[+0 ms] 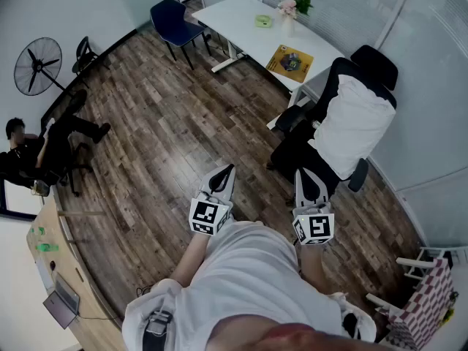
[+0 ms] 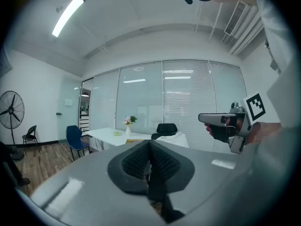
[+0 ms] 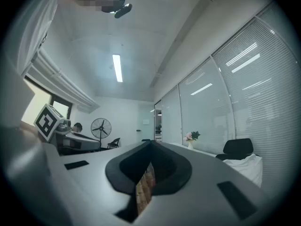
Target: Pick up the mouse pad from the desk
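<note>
Office with a dark plank floor [image 1: 161, 130] and glazed partitions; a white desk [image 1: 234, 17] stands at the far side, well apart from the person. The mouse pad [image 1: 290, 61], a yellow square with a dark print, lies flat on the desk near its right end, with a green object [image 1: 264, 21] and a vase of flowers [image 1: 290, 12] beyond it. A black office chair [image 1: 369, 64] draped with a white garment [image 1: 355, 123] stands just beside that end of the desk, between it and the person. The left gripper [image 1: 229, 169] and the right gripper [image 1: 303, 172] are held side by side close to the body, pointing forward over bare floor. Each gripper view shows its jaws pressed together with nothing between them; only a sliver of floor shows in the gap below the right pair. Judged step: the approach, with the reach not yet begun. The next move likely calls for walking to the desk past the chair, parting one pair of jaws, and working a jaw under an edge of the thin, flat pad, perhaps at the desk's rim. Hard to make out: the pad's print, its thickness, and whether any edge overhangs. The right gripper view does not show the pad at all, and the person's torso covers the lower part of the head view.
</note>
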`<action>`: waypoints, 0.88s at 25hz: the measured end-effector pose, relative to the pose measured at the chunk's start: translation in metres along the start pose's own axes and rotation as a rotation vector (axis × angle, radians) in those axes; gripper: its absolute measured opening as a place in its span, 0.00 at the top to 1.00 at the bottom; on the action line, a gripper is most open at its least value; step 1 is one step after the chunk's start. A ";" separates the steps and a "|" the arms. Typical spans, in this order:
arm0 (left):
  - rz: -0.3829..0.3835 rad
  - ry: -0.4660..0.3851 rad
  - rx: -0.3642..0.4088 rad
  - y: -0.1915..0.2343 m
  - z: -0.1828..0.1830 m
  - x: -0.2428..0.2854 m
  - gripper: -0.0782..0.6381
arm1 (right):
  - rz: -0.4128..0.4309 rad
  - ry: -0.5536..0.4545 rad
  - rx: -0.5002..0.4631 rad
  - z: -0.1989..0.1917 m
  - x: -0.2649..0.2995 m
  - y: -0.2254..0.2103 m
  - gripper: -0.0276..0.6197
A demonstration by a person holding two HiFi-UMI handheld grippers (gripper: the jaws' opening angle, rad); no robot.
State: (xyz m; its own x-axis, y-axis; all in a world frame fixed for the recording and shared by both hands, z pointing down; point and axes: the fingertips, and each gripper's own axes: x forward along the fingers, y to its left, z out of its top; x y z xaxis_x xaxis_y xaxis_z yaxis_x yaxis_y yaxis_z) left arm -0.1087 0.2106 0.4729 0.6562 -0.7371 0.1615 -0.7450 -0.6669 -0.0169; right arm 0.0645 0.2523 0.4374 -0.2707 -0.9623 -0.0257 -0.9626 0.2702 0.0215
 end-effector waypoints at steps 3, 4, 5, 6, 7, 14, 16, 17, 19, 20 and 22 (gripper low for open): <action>0.007 0.000 0.001 -0.002 0.000 0.000 0.91 | 0.003 -0.005 -0.001 0.001 -0.002 -0.003 0.96; 0.008 0.001 0.002 -0.003 0.000 0.000 0.91 | 0.003 -0.006 -0.001 0.001 -0.003 -0.004 0.96; 0.008 0.003 0.004 -0.005 0.000 0.000 0.91 | 0.002 -0.008 0.000 0.001 -0.004 -0.007 0.96; 0.008 0.004 0.006 -0.006 0.000 0.001 0.91 | 0.000 -0.008 0.001 0.001 -0.004 -0.009 0.96; 0.008 0.005 0.008 -0.007 0.000 0.001 0.91 | 0.000 -0.009 0.002 0.002 -0.005 -0.011 0.96; 0.034 0.020 0.013 -0.008 -0.004 -0.003 0.91 | -0.004 -0.026 0.054 -0.001 -0.009 -0.019 0.96; 0.048 0.026 0.015 -0.007 -0.004 -0.006 0.91 | -0.013 -0.012 0.061 -0.007 -0.011 -0.023 0.96; 0.054 0.029 0.018 -0.007 -0.005 -0.007 0.91 | -0.015 -0.004 0.068 -0.011 -0.012 -0.026 0.96; 0.068 0.038 0.026 -0.004 -0.005 -0.010 0.91 | -0.017 0.018 0.080 -0.020 -0.012 -0.030 0.96; 0.076 0.043 0.031 -0.001 -0.006 -0.012 0.91 | -0.020 0.030 0.084 -0.025 -0.010 -0.032 0.96; 0.094 0.055 0.037 0.008 -0.008 -0.015 0.91 | -0.026 0.050 0.097 -0.033 -0.003 -0.034 0.96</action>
State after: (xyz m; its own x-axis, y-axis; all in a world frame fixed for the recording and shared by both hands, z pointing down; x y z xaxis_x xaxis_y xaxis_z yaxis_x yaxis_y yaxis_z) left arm -0.1256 0.2173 0.4784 0.5755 -0.7901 0.2112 -0.7972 -0.5996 -0.0709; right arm 0.0988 0.2447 0.4692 -0.2472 -0.9686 0.0255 -0.9666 0.2447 -0.0756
